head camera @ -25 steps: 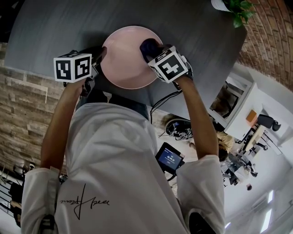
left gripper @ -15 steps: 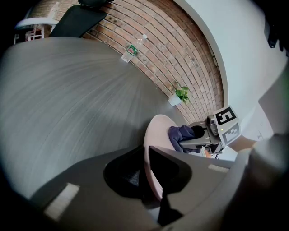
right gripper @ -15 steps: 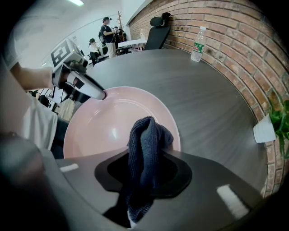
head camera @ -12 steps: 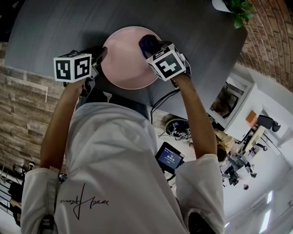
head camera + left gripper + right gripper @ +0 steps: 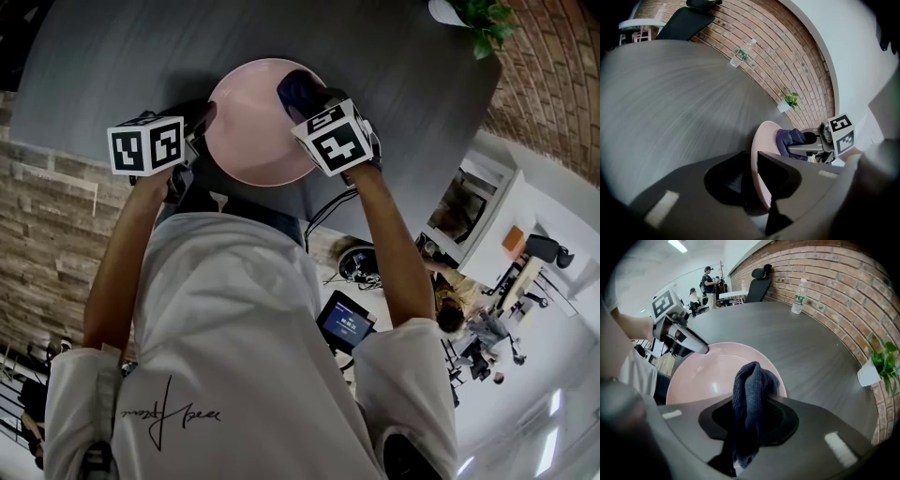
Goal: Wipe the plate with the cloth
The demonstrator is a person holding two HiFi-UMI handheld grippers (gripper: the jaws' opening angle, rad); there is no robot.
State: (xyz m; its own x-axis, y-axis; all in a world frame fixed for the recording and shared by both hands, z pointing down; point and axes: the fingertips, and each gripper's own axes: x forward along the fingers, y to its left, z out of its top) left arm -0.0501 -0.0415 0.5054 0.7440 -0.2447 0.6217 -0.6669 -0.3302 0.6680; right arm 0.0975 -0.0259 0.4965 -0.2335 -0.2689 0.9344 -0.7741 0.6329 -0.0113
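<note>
A round, pale pink plate (image 5: pixel 248 131) is shown from above, lying on a dark grey round table (image 5: pixel 112 56), just in front of a person in a white shirt (image 5: pixel 234 328).

The left gripper (image 5: pixel 751 164) is set at the plate's near-left edge. The rim is seen between its two jaws, which are opening. A dark gap is shown between the outer jaw and the rim, so the plate is released rather than clamped.

The right gripper (image 5: pixel 750 416) is pointed steeply down over the right side of the plate. Its jaws are clenched on a dark blue knitted cloth (image 5: pixel 750 385). The cloth is bunched into a fold that stands out beyond the pads, and a loose end is seen hanging on the near side. The bunch is held over the plate's inner surface, close to the far-right rim. Whether it is pressed against the surface cannot be told.

A clear plastic bottle with a green label (image 5: pixel 799 296) is stood upright on the table, well apart from the plate, beside a red brick wall (image 5: pixel 843 273). A small green plant in a white pot (image 5: pixel 874 369) is placed at the table's edge by the same wall.
</note>
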